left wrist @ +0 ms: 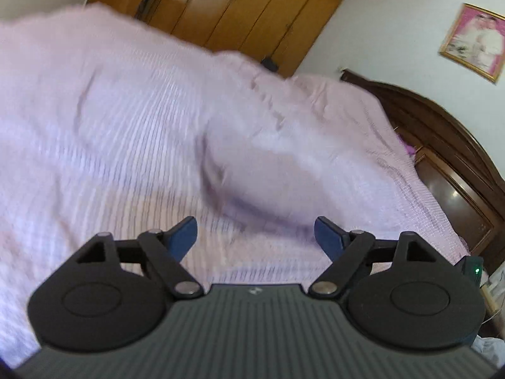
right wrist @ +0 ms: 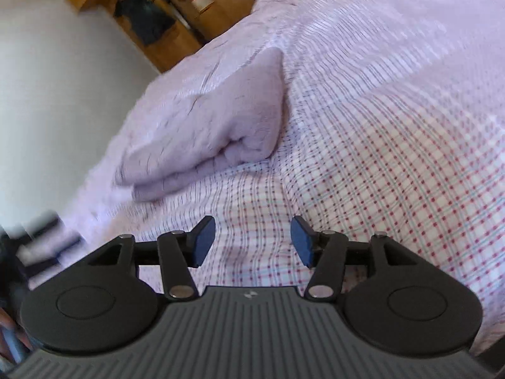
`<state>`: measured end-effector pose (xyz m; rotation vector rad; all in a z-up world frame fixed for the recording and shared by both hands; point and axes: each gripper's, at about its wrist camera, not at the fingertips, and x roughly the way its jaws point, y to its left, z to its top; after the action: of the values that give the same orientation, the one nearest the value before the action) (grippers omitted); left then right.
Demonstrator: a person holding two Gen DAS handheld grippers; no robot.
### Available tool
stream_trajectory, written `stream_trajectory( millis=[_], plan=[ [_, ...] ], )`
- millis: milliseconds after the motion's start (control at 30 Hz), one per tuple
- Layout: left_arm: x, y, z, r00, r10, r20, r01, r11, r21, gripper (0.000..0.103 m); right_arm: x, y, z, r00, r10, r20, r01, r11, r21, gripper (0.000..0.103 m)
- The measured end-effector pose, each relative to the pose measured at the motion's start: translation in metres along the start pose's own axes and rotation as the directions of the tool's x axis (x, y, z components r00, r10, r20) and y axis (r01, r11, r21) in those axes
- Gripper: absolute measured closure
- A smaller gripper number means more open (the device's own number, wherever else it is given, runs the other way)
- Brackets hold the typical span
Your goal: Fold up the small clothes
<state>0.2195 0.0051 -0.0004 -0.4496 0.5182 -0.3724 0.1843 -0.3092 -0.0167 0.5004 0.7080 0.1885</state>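
Right up front, the left gripper [left wrist: 255, 237], blue pads spread wide apart with nothing between them, hanging over the checked bedspread [left wrist: 110, 132]. Just beyond those fingertips sits the folded lilac garment [left wrist: 262, 177], a soft blurred mound on the bed, close ahead of the gripper but not touched by it. The whole left view is smeared, so its folds can't be made out there.

Over to the right wrist view: the right gripper [right wrist: 252, 241] is also parted, pads apart and empty, low above the bedspread [right wrist: 378, 173], where the red-and-blue check reads clearly. The garment [right wrist: 208, 126] shows better here, a compact stack of layers with rounded fold edges facing the camera, lying ahead and to the left of the fingers, toward the side edge of the bed. It rests flat on the cover, apart from both pads.

Background now: a wooden wardrobe [left wrist: 252, 15] stands past the far end of the bed, a dark curved headboard [left wrist: 448, 145] runs along the right in the left view, and a gilt-framed picture [left wrist: 473, 42] hangs on the white wall above it. In the right view, open wardrobe shelves [right wrist: 176, 9] hold dark clothing, too blurred to identify.
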Motion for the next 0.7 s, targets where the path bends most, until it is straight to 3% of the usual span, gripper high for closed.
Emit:
stream_trajectory(
  millis=[67, 100, 133, 200, 233, 300, 433, 467, 567, 700],
  plan=[
    [-0.013, -0.013, 0.011, 0.998, -0.024, 0.052, 0.019, 0.996, 0.083, 0.02, -0.013, 0.016, 0.002, 0.996, 0.036, 0.08, -0.03, 0.996, -0.078, 0.039],
    [-0.021, -0.023, 0.018, 0.996, -0.039, 0.086, 0.025, 0.988, 0.149, 0.02, -0.02, 0.021, 0.003, 0.99, 0.061, 0.13, -0.046, 0.993, -0.113, 0.033],
    [-0.026, -0.03, 0.022, 0.992, -0.047, 0.113, 0.022, 0.978, 0.208, 0.019, -0.028, 0.03, 0.005, 0.976, 0.085, 0.202, -0.054, 0.986, -0.156, 0.02],
    [-0.032, -0.046, 0.029, 0.987, -0.044, 0.155, -0.007, 0.949, 0.314, 0.012, -0.044, 0.045, 0.006, 0.944, 0.122, 0.306, -0.054, 0.974, -0.221, 0.005],
    [-0.033, -0.053, 0.032, 0.984, -0.038, 0.172, -0.025, 0.936, 0.35, 0.001, -0.05, 0.053, 0.007, 0.928, 0.151, 0.341, -0.06, 0.963, -0.263, 0.004],
    [-0.031, -0.063, 0.034, 0.977, -0.05, 0.207, -0.037, 0.917, 0.396, 0.0, -0.057, 0.065, 0.009, 0.904, 0.189, 0.384, -0.056, 0.942, -0.331, 0.001],
    [0.0, -0.071, 0.036, 0.973, -0.065, 0.221, -0.04, 0.897, 0.44, 0.0, -0.068, 0.085, 0.004, 0.827, 0.26, 0.498, 0.039, 0.857, -0.513, 0.0],
    [0.014, -0.071, 0.036, 0.973, -0.056, 0.222, -0.047, 0.901, 0.431, 0.0, -0.065, 0.087, 0.003, 0.825, 0.258, 0.503, 0.067, 0.839, -0.539, 0.0],
    [0.044, -0.064, 0.033, 0.967, -0.067, 0.247, -0.048, 0.901, 0.431, 0.0, -0.053, 0.078, 0.007, 0.843, 0.233, 0.485, 0.094, 0.824, -0.558, 0.0],
    [0.092, -0.04, 0.012, 0.978, -0.111, 0.179, 0.013, 0.879, 0.477, 0.0, -0.027, 0.058, 0.004, 0.855, 0.147, 0.498, 0.165, 0.832, -0.53, 0.0]
  ],
)
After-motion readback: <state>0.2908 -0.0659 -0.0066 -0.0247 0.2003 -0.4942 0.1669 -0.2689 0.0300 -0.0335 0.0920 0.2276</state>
